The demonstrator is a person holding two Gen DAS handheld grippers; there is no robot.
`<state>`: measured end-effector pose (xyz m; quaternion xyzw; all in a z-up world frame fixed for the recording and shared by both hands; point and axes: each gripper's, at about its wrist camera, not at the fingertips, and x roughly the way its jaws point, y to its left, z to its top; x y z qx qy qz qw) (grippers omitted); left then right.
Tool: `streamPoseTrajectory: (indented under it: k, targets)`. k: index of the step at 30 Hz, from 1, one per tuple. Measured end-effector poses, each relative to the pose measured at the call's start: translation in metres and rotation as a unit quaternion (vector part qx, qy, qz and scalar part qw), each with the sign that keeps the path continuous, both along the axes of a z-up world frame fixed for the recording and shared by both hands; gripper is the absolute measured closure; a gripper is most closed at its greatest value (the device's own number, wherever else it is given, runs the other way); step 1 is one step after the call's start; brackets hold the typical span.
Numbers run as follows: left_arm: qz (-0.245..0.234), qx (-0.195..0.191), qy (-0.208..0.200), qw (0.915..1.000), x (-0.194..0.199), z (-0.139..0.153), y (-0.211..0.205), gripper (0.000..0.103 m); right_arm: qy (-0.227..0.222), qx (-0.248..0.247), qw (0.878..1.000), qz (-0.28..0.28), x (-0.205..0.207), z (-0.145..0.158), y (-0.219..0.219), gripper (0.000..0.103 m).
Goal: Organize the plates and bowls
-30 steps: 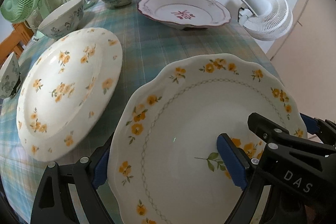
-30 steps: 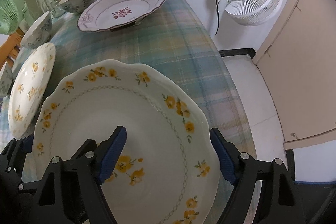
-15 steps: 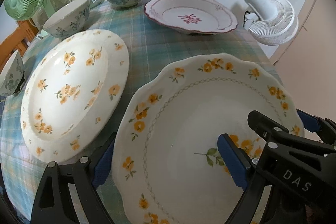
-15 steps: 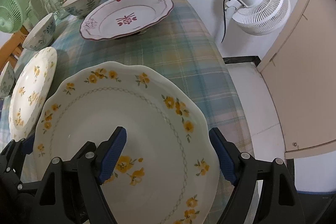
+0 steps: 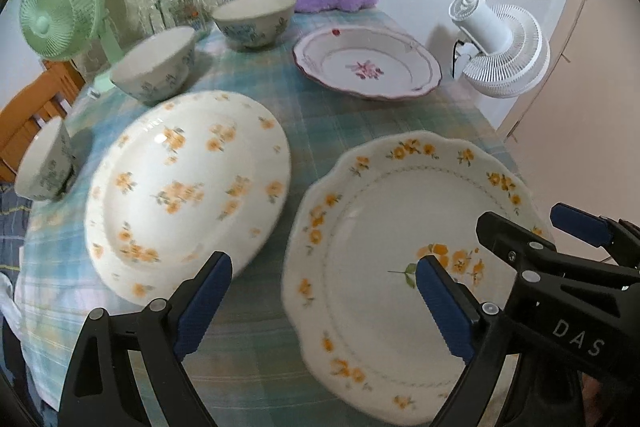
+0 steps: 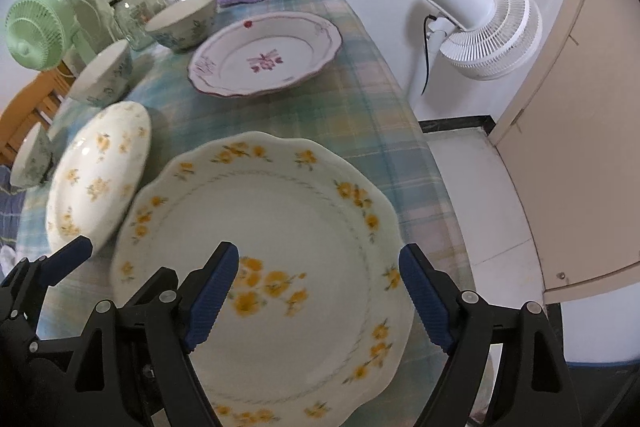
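- Scalloped plate (image 6: 280, 227), yellow flowers: flat on checked tablecloth (image 6: 360, 99), near edge.
- Round floral plate (image 5: 188, 187): just left of it.
- Red-trimmed plate (image 5: 368, 67): further back.
- Three bowls (image 5: 156, 71): rear left.
- Left gripper (image 5: 320, 295): jaws apart, gripping nothing.
- Right gripper (image 6: 316, 291): jaws spread above scalloped plate, clear of it.

My left-hand camera looks steeply down from close above the scalloped plate (image 5: 384, 251), toward its left rim. My right-hand camera looks down over that same plate (image 6: 280, 227) from its right side. Both share the plate and, beyond it, the red-flowered plate (image 5: 366, 67).
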<state>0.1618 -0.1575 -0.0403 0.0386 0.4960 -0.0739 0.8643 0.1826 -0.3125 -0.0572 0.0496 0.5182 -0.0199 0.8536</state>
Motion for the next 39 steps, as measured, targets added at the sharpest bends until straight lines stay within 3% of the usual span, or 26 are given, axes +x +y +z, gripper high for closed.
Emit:
streamPoseTrajectory:
  k: [10,21,30,39]
  targets:
    - [-0.006,-0.012,-0.035,0.9993,-0.009,0.024,0.050,0.009,-0.043,-0.008,0.999,0.002,-0.013,0.033,0.054,0.018]
    - [0.016,-0.012,-0.050,0.9985,-0.007,0.034,0.120,0.009,-0.052,-0.038,0.998,-0.007,-0.012,0.052,0.132,0.018]
    - [0.026,-0.014,-0.048,0.9984,0.023,0.034,0.160,0.013,-0.061,-0.047,0.997,-0.021,0.013,0.055,0.178,0.018]
    - [0.070,-0.016,-0.039,0.9967,0.059,0.020,0.173,0.016,-0.059,-0.043,0.997,0.010,0.059,0.046,0.197,0.018]
